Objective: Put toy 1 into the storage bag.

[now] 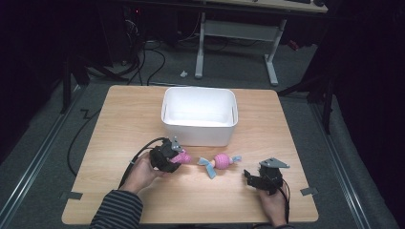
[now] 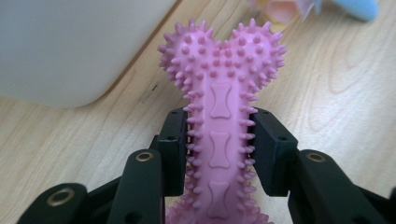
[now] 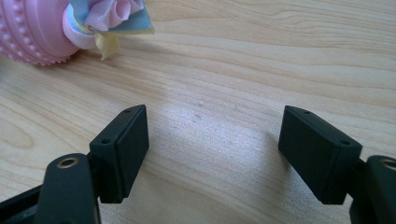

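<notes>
A pink spiky bone-shaped toy (image 2: 219, 107) sits between the two black pads of my left gripper (image 2: 218, 149), which is shut on its shaft. In the high view that left gripper (image 1: 175, 160) holds the pink bone toy (image 1: 182, 157) just in front of the white bin (image 1: 199, 116). A pink ball toy with blue and pastel cloth ends (image 1: 219, 161) lies on the table to its right; the same ball toy (image 3: 32, 32) lies at the top left of the right gripper view. My right gripper (image 3: 212, 147) rests open on bare wood, near the table's front right (image 1: 249, 177).
The wooden table (image 1: 133, 119) has free room on the left and in front of the toys. The white bin stands at the middle back, its wall (image 2: 70, 51) close to the left of the bone toy. Cables trail off the table's left side.
</notes>
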Tool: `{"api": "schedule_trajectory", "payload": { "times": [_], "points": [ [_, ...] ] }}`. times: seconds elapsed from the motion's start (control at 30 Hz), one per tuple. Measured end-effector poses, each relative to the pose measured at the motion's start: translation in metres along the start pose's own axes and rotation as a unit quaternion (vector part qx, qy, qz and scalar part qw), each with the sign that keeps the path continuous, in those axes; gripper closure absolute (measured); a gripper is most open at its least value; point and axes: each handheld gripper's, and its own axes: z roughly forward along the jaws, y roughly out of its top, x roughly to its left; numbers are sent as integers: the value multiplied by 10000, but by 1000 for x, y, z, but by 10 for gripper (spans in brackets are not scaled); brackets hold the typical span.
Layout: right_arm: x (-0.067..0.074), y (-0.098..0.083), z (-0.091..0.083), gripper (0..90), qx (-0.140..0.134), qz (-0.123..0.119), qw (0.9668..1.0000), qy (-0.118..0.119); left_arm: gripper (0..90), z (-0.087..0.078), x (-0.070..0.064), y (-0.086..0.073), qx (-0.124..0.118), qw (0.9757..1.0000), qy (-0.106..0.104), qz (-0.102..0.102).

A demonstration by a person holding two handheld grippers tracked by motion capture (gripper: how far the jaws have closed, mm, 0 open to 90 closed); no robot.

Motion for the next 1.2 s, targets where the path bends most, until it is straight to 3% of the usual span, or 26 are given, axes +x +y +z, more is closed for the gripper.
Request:
{"api": "schedule_trajectory", "payload": {
  "times": [0.27, 0.4, 0.57, 0.83, 1.0, 1.1, 1.2],
  "points": [
    [0, 0, 0, 245, -7, -15, 10000, 15, 597, -19, 6, -4, -293, 9991, -62, -294],
    [0, 0, 0, 245, -7, -5, 10000, 12, 597, -26, 6, -6, -374, 9984, 58, -423],
    [0, 1, 1, 248, -11, -49, 10000, 57, 598, -31, 5, -5, -472, 9972, 54, -579],
    [2, 1, 1, 243, -4, -124, 9998, 133, 597, -52, 12, 2, -637, 9937, -22, -923],
    [2, 2, 2, 242, -2, -115, 9999, 127, 597, -67, 10, 8, -590, 9947, 80, -842],
    [2, 2, 2, 243, -2, -114, 9999, 127, 597, -70, 16, 13, -640, 9933, -10, -962],
    [2, 2, 2, 243, -2, -106, 9999, 122, 597, -73, 16, 19, -604, 9941, 160, -887]
  ]
}}
